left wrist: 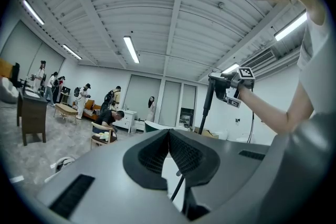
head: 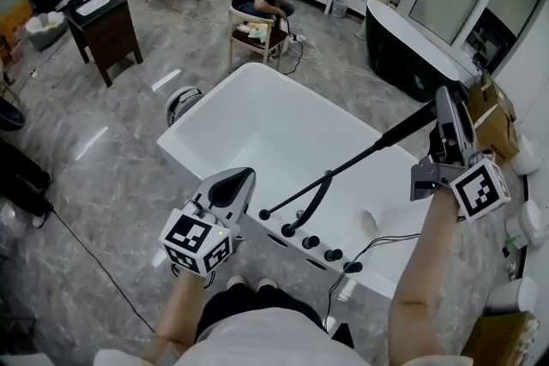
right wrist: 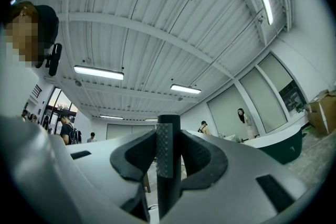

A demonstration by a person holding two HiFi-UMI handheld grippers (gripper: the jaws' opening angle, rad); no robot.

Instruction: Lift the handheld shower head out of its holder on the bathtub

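The right hand-held gripper (head: 443, 109) is clamped on the shower head (head: 390, 137), held well above the tub (head: 202, 103) (hose (head: 316, 195) trailing to the deck). It looks clear of its holder, so the lift seems done. The left hand-held gripper (head: 233, 187), jaws together, holds nothing.

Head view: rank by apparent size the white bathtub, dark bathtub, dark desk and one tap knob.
1. white bathtub, largest.
2. dark bathtub and dark desk: look alike, both farther off, so unranked.
3. tap knob, smallest.
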